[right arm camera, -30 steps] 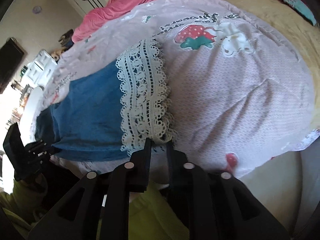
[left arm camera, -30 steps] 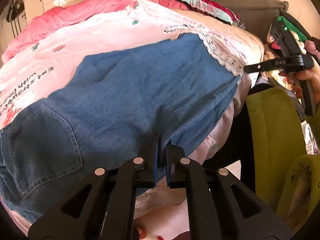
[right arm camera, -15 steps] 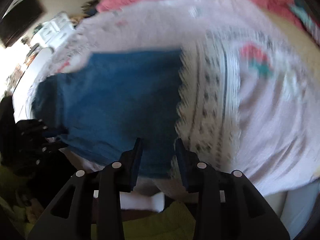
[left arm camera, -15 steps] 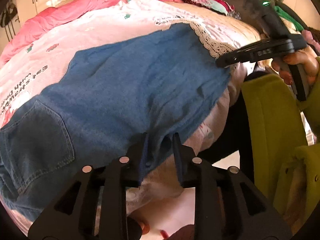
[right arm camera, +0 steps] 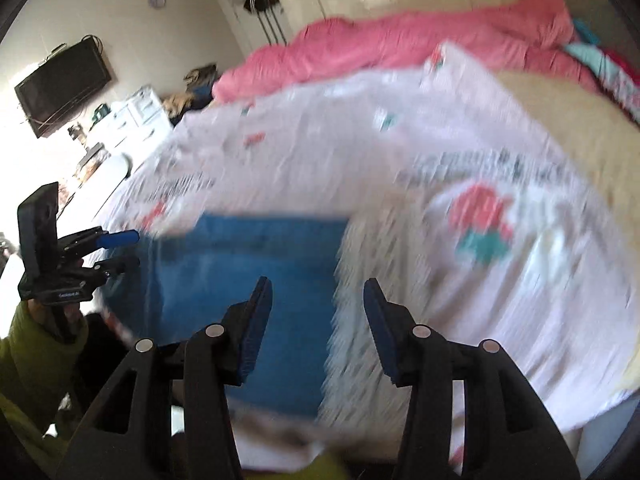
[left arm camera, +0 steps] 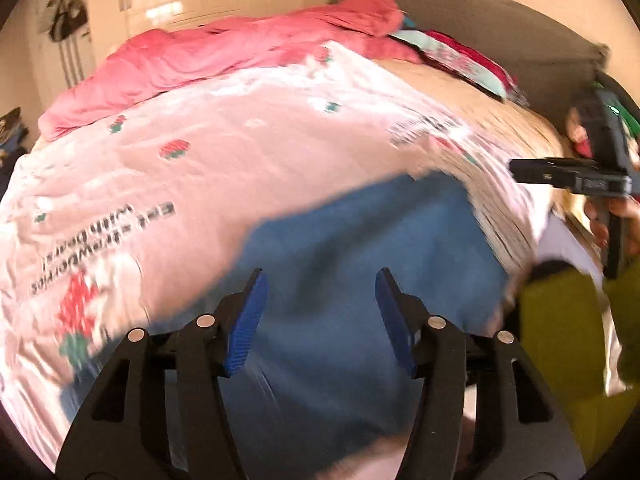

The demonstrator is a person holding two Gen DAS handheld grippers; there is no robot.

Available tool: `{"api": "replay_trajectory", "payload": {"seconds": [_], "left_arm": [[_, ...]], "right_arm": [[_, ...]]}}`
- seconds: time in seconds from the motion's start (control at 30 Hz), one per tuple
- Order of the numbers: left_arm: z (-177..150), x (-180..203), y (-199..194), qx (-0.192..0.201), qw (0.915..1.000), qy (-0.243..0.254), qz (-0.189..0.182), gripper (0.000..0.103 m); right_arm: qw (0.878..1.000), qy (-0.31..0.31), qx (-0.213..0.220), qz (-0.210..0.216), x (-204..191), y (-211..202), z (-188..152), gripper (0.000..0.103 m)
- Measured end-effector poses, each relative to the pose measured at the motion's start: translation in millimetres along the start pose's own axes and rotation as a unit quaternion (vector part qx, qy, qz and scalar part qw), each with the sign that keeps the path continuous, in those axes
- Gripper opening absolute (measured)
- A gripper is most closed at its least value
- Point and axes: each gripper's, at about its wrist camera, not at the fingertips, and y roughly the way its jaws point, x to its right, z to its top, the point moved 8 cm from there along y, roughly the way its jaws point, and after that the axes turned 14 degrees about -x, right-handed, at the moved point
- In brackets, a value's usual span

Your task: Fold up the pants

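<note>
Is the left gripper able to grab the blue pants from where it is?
Probably yes. The left gripper is opening with nothing between its fingers, and the pants lie flat on the bed right below it, nothing blocking.

The pink strawberry quilt (left arm camera: pixel 240 168) lies broad and bare beyond the blue pants (left arm camera: pixel 360 264), open room for either gripper. A heaped pink blanket (left arm camera: pixel 224 60) bars the far edge; piled clothes (left arm camera: pixel 460 60) crowd the headboard corner. The near edge, blurred, seems hemmed by a green sleeve (right arm camera: pixel 36 360).

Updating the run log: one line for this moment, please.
left gripper: opening, empty | right gripper: opening, empty | denim pants: lying on strawberry-print quilt
</note>
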Motion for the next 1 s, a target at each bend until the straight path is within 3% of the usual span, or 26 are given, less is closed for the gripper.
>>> {"api": "replay_trajectory", "payload": {"seconds": [0.07, 0.23, 0.47, 0.67, 0.7, 0.77, 0.87, 1.0], "left_arm": [[15, -10, 12, -0.012, 0.9999, -0.011, 0.004, 0.051], [24, -40, 53, -0.054, 0.9976, -0.044, -0.002, 0.052], [19, -52, 84, -0.081, 0.9944, -0.064, -0.023, 0.057], [21, -45, 99, -0.082, 0.9904, -0.083, -0.075, 0.058], [20, -43, 99, -0.081, 0.9904, -0.081, -0.077, 0.057], [19, -37, 99, -0.08, 0.9895, -0.078, -0.091, 0.037], [20, -36, 97, -0.081, 0.9868, -0.083, -0.113, 0.018], [22, -45, 88, -0.064, 0.9743, -0.119, -0.18, 0.014]], "right_arm": [[1.0, 0.009, 0.003, -0.002, 14, 7, 25, 0.046], [0.998, 0.045, -0.037, -0.009, 58, 52, 56, 0.047], [0.996, 0.05, -0.068, 0.01, 69, 93, 57, 0.048], [0.994, 0.061, -0.079, 0.038, 75, 108, 54, 0.048], [0.994, 0.062, -0.078, 0.044, 75, 108, 53, 0.048], [0.994, 0.062, -0.075, 0.059, 72, 107, 51, 0.047], [0.994, 0.052, -0.071, 0.072, 68, 105, 49, 0.044], [0.993, 0.059, -0.063, 0.081, 68, 104, 49, 0.036]]}}
